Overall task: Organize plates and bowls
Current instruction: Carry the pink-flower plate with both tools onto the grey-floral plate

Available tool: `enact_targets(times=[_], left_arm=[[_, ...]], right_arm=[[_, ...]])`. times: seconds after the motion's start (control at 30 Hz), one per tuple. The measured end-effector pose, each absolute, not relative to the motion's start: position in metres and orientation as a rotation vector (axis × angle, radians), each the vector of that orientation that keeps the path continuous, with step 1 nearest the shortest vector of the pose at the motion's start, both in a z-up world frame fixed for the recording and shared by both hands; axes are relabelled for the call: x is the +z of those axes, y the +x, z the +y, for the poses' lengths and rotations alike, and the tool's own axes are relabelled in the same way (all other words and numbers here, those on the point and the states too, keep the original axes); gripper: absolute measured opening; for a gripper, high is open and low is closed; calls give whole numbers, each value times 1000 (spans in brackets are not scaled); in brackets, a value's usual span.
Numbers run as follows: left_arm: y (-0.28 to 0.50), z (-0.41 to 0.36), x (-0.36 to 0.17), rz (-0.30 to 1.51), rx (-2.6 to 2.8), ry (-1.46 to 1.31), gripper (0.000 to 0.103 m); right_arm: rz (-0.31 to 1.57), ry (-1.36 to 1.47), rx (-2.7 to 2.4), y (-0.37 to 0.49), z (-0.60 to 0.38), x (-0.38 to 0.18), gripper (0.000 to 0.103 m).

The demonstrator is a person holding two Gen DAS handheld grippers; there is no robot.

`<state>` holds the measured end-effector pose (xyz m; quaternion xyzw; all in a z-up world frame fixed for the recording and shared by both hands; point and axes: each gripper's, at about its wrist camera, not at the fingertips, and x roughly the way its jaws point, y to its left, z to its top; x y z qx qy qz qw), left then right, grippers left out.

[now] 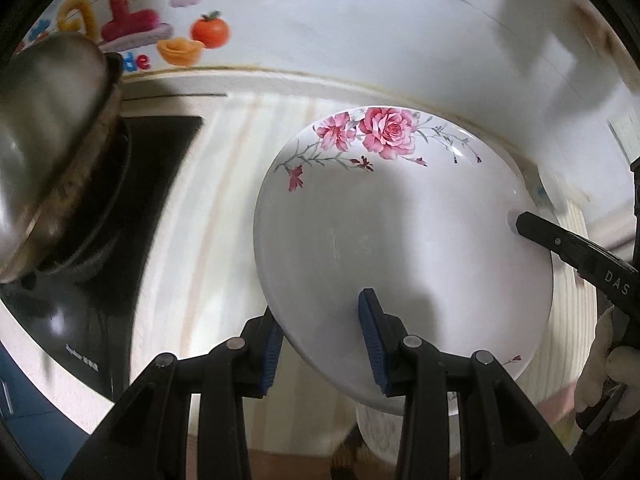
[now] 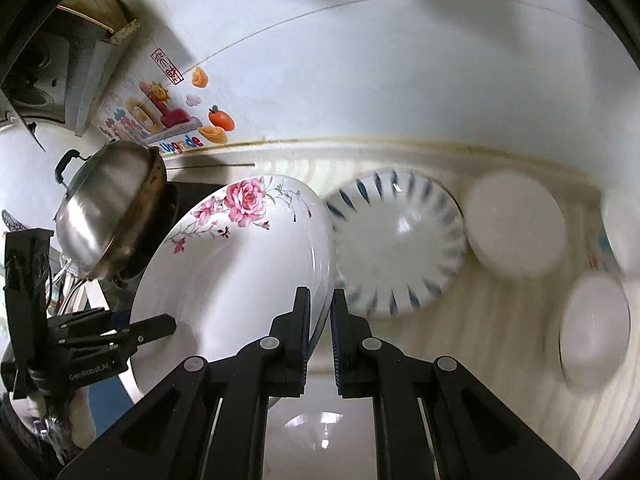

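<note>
Pale wood-grain counter (image 2: 472,320) against a white wall with a cartoon sticker (image 2: 168,120); black stove (image 1: 120,184) at left carrying a steel pot (image 2: 108,212). Rose-print plate (image 1: 400,240) held tilted off the counter, rose edge up toward wall, near rim low. Left gripper (image 1: 324,352) clamps its near rim, one pad on top, one under; right gripper (image 2: 320,328) nips its right edge, narrow gap. Just beside it a blue-striped plate (image 2: 400,244) on the counter, then blurry white bowls (image 2: 516,224) further right, one more (image 2: 596,328) nearer.
</note>
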<state>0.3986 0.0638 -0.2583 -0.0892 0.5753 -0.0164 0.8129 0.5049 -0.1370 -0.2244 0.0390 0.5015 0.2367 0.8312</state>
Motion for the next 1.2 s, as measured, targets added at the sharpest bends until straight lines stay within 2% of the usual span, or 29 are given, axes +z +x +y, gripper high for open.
enact_targets(times=[0.5,1.2], left_arm=[[348,4,-304,1386,-128,-64,34],[335,-21,-336,1498,-115,39,35]], right_arm=[[1175,229,407,399,-224,-282,12],[1297,258,387,380,-241,-333,12]])
